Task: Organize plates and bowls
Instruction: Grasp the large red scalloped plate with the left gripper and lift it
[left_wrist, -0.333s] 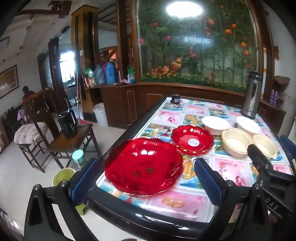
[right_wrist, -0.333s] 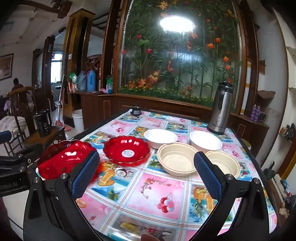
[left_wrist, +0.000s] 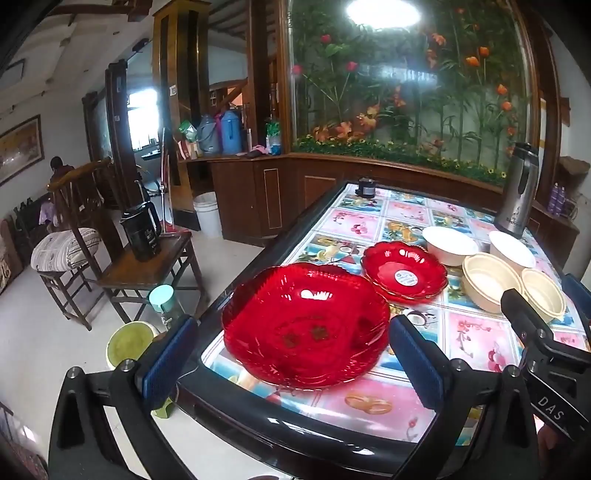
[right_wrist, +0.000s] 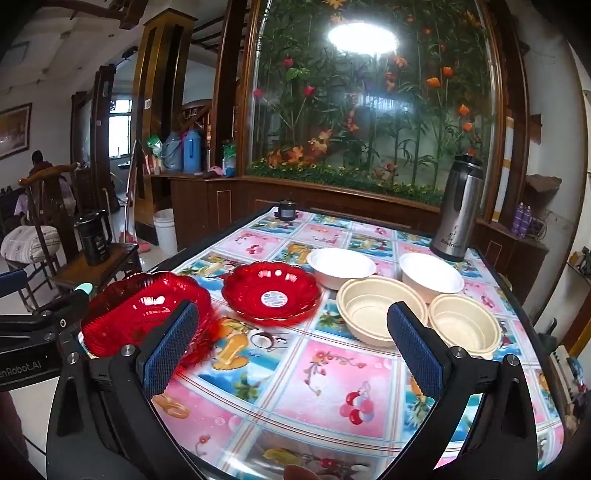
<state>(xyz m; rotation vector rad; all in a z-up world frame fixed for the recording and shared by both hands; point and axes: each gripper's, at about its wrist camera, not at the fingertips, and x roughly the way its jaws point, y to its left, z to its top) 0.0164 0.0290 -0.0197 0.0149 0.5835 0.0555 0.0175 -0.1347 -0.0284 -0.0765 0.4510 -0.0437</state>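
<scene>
While nothing is yet held, the step in hand appears to be the approach to the first pick.

Item 1, big red plate (left_wrist: 306, 325): on the table (right_wrist: 332, 384) at its near left corner, rim close to the left edge.
Item 2, small red plate (right_wrist: 271, 293): just beyond the big one, toward the table's middle, sticker in its well; the two look apart.
Item 3, two white bowls (right_wrist: 341, 266) (right_wrist: 430, 275): side by side past the middle, toward the far right.
Item 4, two cream bowls (right_wrist: 380, 310) (right_wrist: 463, 328): side by side nearer than the white pair, by the right edge, rims touching or nearly so.
Item 5, flask (right_wrist: 458, 210): upright at the far right corner.

Left gripper (left_wrist: 295, 354): spread wide, empty, held low over the near edge, fingers framing the big red plate.
Right gripper (right_wrist: 291, 354): spread wide, empty, hovering over the near middle, aimed between the small red plate and the cream bowls.

Next move, by judgement: pinch one thin rim, lift clear, and stack like on like; the glossy fluted rims could slip.
</scene>
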